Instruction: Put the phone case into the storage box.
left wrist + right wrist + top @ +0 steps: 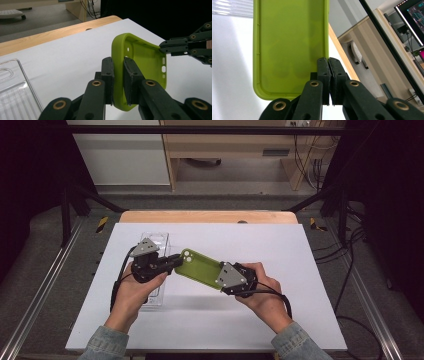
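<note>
A lime-green phone case (200,267) hangs just above the white table, held at both ends. My left gripper (176,261) is shut on the wall at the camera-hole end. In the left gripper view its jaws (118,62) pinch the case (147,57) edge-on, inner side showing. My right gripper (220,277) is shut on the opposite end. The right gripper view shows its jaws (328,60) clamped on the rim at the case's (289,45) corner. The right gripper (162,47) also appears far off in the left gripper view, gripping the case's upper corner.
A clear plastic tray (159,238) lies on the white sheet (260,245) under my left hand, seen too as the clear tray (15,92) and the clear tray (232,7). Beyond the sheet runs the wooden table edge (200,216). Shelving and cables stand beyond the table.
</note>
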Motion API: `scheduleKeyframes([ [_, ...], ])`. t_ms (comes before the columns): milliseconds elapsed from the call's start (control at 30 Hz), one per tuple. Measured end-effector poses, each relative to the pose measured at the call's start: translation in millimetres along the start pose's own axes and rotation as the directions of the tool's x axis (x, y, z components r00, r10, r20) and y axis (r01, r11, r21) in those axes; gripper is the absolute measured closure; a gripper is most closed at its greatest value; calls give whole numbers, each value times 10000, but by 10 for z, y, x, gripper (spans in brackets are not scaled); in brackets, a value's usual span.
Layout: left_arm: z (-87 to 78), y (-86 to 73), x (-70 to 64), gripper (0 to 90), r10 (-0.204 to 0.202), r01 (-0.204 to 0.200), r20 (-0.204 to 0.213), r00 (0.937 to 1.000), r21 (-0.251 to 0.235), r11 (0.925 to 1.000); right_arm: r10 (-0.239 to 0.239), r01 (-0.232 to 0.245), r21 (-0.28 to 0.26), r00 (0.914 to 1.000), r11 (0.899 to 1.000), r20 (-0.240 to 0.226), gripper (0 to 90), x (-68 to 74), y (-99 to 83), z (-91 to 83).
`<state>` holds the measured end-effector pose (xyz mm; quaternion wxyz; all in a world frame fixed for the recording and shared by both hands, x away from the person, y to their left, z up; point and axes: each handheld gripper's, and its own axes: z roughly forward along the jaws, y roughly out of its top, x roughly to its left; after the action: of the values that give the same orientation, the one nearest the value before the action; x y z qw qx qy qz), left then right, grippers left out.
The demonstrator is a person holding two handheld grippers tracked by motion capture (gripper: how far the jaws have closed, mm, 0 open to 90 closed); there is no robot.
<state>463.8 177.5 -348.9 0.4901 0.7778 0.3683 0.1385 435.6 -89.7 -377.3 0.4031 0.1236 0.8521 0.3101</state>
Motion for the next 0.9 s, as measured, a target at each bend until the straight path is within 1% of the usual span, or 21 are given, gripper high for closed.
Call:
scheduleKeyframes([
  [100,3,-4,-10,798,85,-85,-92,9999,42,10000,88,-88,5,9999,10000,-79,880,10,-14,30],
  [200,-2,-2,-18,800,123,-123,-88,9999,55,9999,103,-103,19,9999,9999,-137,880,12,-25,44],
  [367,-14,8,-44,802,278,-278,-140,9995,57,9996,303,-304,-28,9993,9995,-213,877,18,-40,64],
  [600,-27,29,-54,804,514,-514,-171,9985,37,9987,555,-560,-115,9974,9984,-466,871,0,-67,100],
  [767,-42,28,-49,804,523,-523,-184,9985,30,9986,652,-662,-163,9962,9977,-572,868,2,-66,117],
  [833,-44,29,-43,805,536,-535,-196,9984,39,9986,654,-666,-187,9960,9976,-616,859,-2,-65,117],
  [900,-47,32,-35,805,518,-518,-211,9984,17,9987,771,-787,-198,9946,9967,-692,804,-4,-69,122],
])
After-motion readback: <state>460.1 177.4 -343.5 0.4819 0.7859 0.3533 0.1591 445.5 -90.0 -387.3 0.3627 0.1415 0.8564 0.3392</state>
